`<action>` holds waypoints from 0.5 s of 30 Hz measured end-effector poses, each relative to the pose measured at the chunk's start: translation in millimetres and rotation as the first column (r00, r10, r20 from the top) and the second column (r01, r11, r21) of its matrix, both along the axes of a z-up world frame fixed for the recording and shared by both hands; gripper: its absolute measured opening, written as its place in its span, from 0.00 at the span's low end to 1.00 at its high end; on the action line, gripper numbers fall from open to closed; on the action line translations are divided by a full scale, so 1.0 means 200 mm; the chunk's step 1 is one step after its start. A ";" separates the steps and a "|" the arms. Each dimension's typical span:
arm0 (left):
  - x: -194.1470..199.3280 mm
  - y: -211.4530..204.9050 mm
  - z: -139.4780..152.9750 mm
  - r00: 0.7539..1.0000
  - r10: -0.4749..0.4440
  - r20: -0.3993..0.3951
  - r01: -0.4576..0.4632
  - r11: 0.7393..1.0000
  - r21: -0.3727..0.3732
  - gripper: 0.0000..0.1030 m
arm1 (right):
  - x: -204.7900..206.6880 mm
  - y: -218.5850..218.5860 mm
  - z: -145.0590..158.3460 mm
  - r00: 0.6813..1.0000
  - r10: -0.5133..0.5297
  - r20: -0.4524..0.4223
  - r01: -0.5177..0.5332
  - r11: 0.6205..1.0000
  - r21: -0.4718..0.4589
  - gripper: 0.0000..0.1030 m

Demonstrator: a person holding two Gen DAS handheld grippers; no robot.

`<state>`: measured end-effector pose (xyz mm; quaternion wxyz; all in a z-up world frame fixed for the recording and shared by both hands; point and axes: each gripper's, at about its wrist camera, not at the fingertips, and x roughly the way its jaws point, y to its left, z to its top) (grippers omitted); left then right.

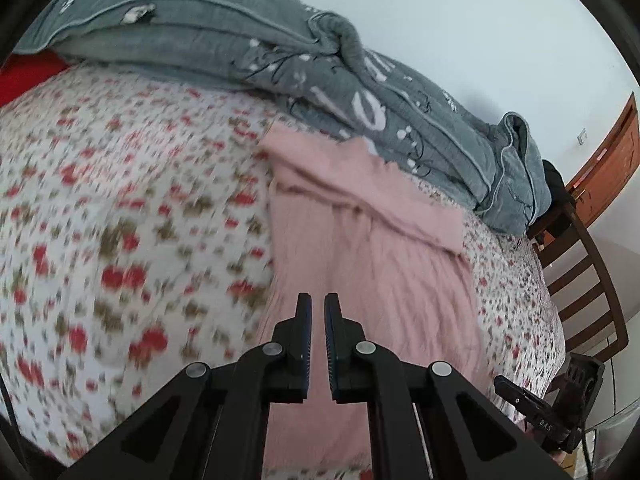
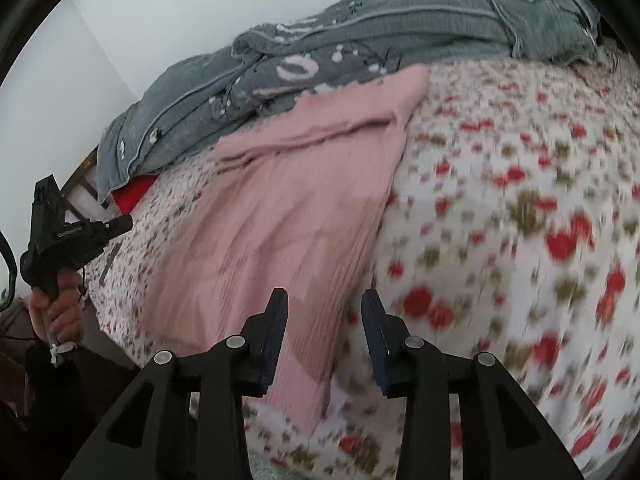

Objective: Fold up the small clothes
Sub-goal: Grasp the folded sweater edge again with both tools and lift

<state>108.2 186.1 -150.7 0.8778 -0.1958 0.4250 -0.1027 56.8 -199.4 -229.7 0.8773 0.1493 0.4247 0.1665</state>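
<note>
Because the pink ribbed knit garment [image 1: 360, 240] lay partly folded on the floral bed sheet [image 1: 120, 220] near the bed's edge, left hand-held gripper [image 1: 318, 308] hovered nearly closed, empty; right hand-held gripper [image 2: 324, 304] stood part-open, empty, over its hem

I see the garment [image 1: 360, 248] lying on the bed [image 1: 120, 220], its far end touching the quilt [image 1: 280, 40] heaped along the bed's far edge by the wall. A chair [image 1: 580, 280] stands beside the bed's right edge. My two grippers hang over the garment's near end.
</note>
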 end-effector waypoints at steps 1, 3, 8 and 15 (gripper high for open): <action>-0.03 0.00 -0.03 1.000 0.001 -0.009 -0.001 1.000 0.005 0.07 | -0.02 0.01 -0.01 1.000 0.000 -0.003 0.000 1.000 -0.007 0.37; -0.12 0.01 -0.09 0.999 0.013 -0.030 -0.012 1.000 0.025 0.07 | -0.07 0.03 -0.05 1.000 0.001 -0.006 -0.001 1.000 -0.011 0.37; -0.24 0.03 -0.23 0.996 -0.003 -0.093 0.006 0.999 0.038 0.45 | -0.14 0.10 -0.13 0.999 0.008 -0.036 -0.008 1.000 -0.015 0.37; -0.30 0.02 -0.31 0.996 -0.033 -0.087 0.035 0.999 0.014 0.62 | -0.14 0.17 -0.23 0.998 -0.011 -0.054 0.009 0.999 -0.044 0.36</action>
